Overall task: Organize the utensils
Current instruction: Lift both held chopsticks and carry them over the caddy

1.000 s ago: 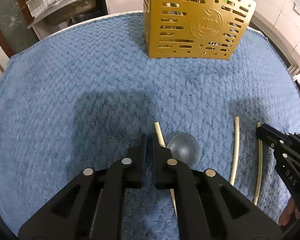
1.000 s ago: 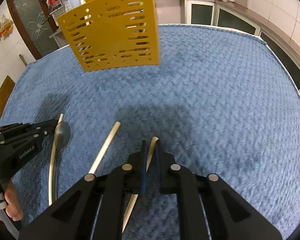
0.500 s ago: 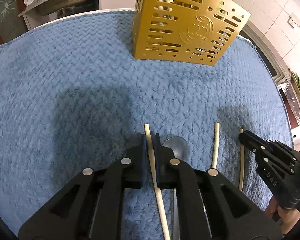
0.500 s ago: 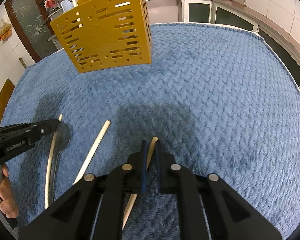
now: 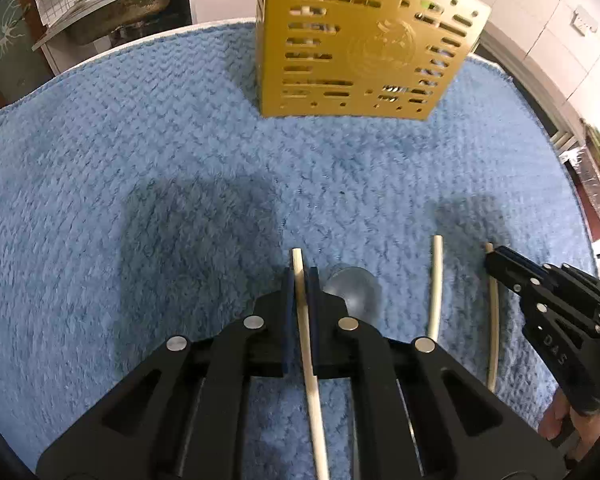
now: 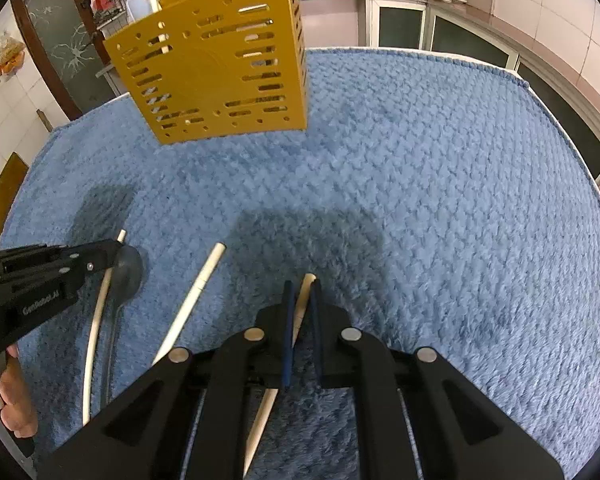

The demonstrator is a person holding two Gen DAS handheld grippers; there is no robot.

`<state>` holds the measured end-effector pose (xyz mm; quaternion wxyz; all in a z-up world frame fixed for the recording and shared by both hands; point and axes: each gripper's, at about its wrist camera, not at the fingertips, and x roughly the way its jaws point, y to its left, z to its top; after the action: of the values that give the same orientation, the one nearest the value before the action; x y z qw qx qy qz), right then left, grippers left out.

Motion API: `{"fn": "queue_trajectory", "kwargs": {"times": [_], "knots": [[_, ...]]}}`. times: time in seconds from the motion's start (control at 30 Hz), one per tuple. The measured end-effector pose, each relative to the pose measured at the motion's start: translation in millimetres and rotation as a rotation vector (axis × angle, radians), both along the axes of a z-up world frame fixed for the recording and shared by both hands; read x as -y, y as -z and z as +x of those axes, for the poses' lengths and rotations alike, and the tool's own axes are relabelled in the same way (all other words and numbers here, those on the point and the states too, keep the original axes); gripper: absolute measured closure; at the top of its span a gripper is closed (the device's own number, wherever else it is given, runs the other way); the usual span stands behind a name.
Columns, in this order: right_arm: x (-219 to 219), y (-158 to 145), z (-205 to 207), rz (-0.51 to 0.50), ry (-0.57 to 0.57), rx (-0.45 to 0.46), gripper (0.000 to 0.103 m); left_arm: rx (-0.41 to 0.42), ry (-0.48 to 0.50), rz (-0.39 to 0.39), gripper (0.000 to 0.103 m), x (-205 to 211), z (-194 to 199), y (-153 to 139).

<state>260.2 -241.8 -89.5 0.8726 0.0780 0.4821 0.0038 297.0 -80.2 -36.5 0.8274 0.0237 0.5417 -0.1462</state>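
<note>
Blue knitted mat [image 5: 140, 160], left gripper [image 5: 300, 276] now closed around a cream chopstick [image 5: 306, 344] beside the spoon [image 5: 354, 290], right gripper [image 6: 301, 286] still clamping another chopstick [image 6: 306, 292], third chopstick [image 6: 196, 292] between them, gold perforated holder [image 5: 360, 48] now nearer, upright.

Each claw is built of matte black plastic links, joined by round silver screws, with thin dark-blue pads lining the fingers [image 5: 288, 312]. White lettering is printed on the sides of both. Bare skin of the hand [image 6: 14, 412] is seen behind the left claw [image 6: 116, 250].
</note>
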Motion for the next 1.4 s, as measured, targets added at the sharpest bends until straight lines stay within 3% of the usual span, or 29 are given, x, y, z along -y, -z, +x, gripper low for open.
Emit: {"fn": "queue_trajectory", "kwargs": {"times": [0.5, 0.67, 1.03, 1.4], "knots": [[-3.1, -72.0, -21.7, 0.002, -0.034, 0.200, 0.097, 0.267, -0.001, -0.122, 0.099, -26.4, -36.5, -87.8], [-2.5, -91.6, -26.0, -0.017, -0.031, 0.266, 0.097, 0.384, -0.001, -0.114, 0.099, -27.7, -45.6, -112.8], [7.2, -132.5, -34.0, -0.030, -0.021, 0.393, 0.097, 0.471, -0.007, -0.147, 0.099, -33.5, -52.3, -145.1], [15.6, -195.2, -15.2, -0.053, -0.021, 0.520, 0.098, 0.563, -0.022, -0.185, 0.099, -37.2, -32.0, -200.7]]}}
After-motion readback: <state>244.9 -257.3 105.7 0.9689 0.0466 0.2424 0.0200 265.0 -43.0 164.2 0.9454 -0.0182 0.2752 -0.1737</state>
